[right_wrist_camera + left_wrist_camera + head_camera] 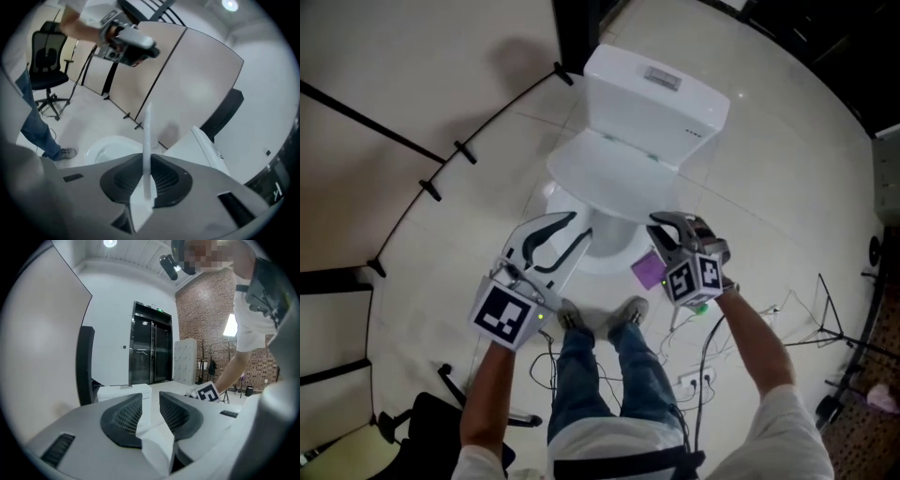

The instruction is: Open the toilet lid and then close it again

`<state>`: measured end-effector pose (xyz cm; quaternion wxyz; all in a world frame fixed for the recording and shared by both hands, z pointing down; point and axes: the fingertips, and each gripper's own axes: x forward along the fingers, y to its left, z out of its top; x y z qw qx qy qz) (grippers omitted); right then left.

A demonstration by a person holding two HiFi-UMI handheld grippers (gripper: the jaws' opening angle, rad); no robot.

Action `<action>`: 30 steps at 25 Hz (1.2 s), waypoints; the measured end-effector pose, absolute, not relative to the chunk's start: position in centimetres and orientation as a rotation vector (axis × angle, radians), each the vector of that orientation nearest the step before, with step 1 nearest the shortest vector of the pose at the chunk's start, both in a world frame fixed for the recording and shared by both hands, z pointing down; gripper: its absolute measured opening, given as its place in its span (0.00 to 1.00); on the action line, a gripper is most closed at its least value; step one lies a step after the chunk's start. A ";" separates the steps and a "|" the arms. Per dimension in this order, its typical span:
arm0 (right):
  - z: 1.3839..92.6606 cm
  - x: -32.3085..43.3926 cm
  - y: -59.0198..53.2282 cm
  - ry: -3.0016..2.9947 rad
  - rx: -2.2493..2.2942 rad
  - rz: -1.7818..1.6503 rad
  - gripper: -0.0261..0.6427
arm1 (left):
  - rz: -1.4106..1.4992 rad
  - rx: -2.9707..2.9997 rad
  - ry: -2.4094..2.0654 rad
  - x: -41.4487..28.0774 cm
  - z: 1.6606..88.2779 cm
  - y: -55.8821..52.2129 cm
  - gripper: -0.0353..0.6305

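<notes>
Blue jeans (pixel 614 375), a white short-sleeved shirt (pixel 792 422) and what seem to be grey shoes (pixel 628 314) are worn. The left gripper (pixel 579 228) and right gripper (pixel 659 225) are cased in pale grey, with black ribbed pads (pixel 126 420) and black-and-white marker cubes (pixel 502 314).

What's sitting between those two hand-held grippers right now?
In the head view, the front of the white ceramic toilet bowl, under its raised white lid, lies between the left gripper and the right gripper.
</notes>
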<state>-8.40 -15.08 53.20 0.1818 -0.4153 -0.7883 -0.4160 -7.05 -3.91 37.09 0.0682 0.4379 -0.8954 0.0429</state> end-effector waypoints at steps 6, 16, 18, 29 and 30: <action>61.4 -1.0 -12.4 -2.159 -1.114 -1.439 0.14 | 0.104 1.288 -2.644 -3.8 42.5 -0.6 0.22; 73.6 3.4 -9.8 -1.980 -1.241 -1.439 0.23 | 0.042 1.265 -2.561 -2.6 51.8 1.7 0.22; 76.1 4.0 -9.4 -1.910 -1.291 -1.371 0.28 | 0.038 1.270 -2.550 -2.6 52.5 1.8 0.22; 82.8 5.7 -8.5 -1.608 -1.351 -1.223 0.48 | 0.024 1.261 -2.547 -2.0 53.9 2.6 0.22; 83.2 5.7 -8.8 -1.617 -1.343 -1.211 0.48 | 0.028 1.255 -2.541 -2.0 54.1 2.7 0.22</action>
